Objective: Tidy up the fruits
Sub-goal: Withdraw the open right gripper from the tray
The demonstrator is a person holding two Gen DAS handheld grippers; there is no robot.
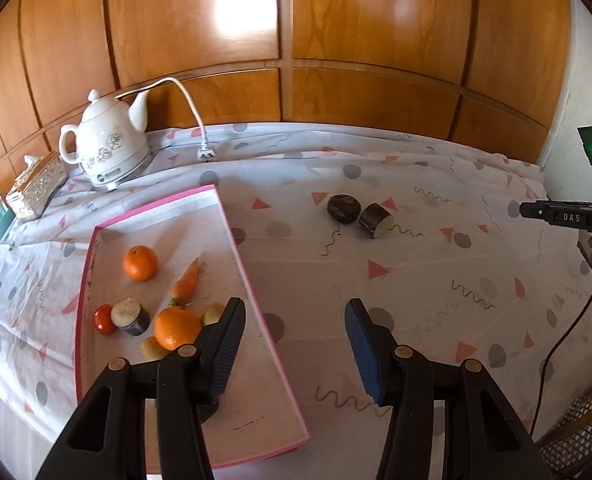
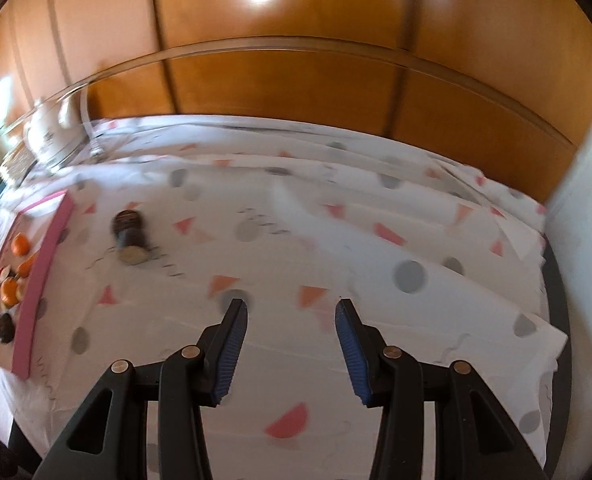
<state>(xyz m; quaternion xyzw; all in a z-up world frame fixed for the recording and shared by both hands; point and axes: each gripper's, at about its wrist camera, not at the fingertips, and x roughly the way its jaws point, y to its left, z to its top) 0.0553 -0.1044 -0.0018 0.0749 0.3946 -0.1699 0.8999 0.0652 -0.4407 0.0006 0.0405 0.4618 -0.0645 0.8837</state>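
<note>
A pink-edged tray (image 1: 232, 240) lies on the left of the table. It holds two oranges (image 1: 140, 263) (image 1: 177, 327), a carrot (image 1: 186, 282), a small tomato (image 1: 103, 319), a dark cut piece (image 1: 130, 315) and small yellow pieces (image 1: 213, 313). Two dark cut pieces (image 1: 343, 208) (image 1: 375, 220) lie on the cloth beyond the tray; in the blurred right wrist view they show at mid left (image 2: 130, 238). My left gripper (image 1: 294, 344) is open and empty over the tray's right edge. My right gripper (image 2: 290, 340) is open and empty above the cloth; its body shows at the far right (image 1: 568, 216).
A white teapot (image 1: 106, 146) with a cord and plug (image 1: 206, 154) stands at the back left beside an ornate box (image 1: 36, 186). A patterned cloth (image 1: 416, 280) covers the table. Wood panelling (image 1: 296, 40) runs behind. A woven chair (image 1: 584, 432) is at lower right.
</note>
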